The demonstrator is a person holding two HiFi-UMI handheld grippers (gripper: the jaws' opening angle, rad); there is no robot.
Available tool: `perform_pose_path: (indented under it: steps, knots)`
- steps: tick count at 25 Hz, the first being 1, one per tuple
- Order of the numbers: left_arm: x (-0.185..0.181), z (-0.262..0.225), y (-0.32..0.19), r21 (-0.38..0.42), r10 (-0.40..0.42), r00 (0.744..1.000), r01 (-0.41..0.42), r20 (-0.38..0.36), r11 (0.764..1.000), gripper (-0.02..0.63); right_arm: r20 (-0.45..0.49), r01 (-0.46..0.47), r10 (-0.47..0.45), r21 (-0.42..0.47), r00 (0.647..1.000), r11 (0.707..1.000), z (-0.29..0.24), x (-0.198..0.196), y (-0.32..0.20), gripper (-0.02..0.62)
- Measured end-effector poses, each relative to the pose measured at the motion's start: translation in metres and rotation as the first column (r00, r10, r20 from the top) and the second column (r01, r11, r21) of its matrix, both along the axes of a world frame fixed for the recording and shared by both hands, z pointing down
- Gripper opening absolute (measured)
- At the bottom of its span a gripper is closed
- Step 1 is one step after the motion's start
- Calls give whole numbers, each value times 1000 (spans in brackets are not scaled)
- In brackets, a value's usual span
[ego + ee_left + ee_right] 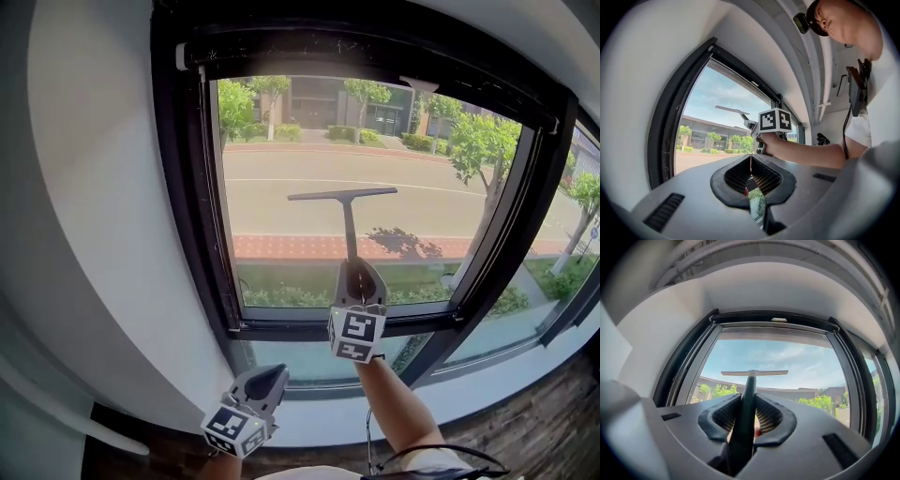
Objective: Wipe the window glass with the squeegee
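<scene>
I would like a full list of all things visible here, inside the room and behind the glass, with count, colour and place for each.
dark T-shaped squeegee: one, dark grey, blade up at the large pane
clear glass panes: at least three, clear; one large, one below it, others at right
black window frame: one, black, around the panes
white wall: one, white, left of the frame
green trees: several, green, outside along the road
pale road: one, beige, outside
black cable: one, black, bottom edge
right gripper: one, grey, shut on the squeegee's handle
left gripper: one, grey, low at left, shut, empty
bare forearm: one, behind the right gripper
</scene>
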State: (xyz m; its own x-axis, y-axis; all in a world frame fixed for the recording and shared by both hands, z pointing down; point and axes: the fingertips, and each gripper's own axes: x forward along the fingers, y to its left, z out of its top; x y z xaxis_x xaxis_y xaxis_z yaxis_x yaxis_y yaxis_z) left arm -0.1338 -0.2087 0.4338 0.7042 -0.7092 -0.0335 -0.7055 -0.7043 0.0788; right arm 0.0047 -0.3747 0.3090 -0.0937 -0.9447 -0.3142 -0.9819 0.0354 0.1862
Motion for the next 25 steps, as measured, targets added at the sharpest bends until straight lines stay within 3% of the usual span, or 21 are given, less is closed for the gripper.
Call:
perform_pose_path:
  steps: [25]
  knots:
    - [4, 10, 10, -28, -4, 1000, 4, 21, 1000, 18, 28, -9, 16, -219, 999, 976, 120, 3, 14, 98]
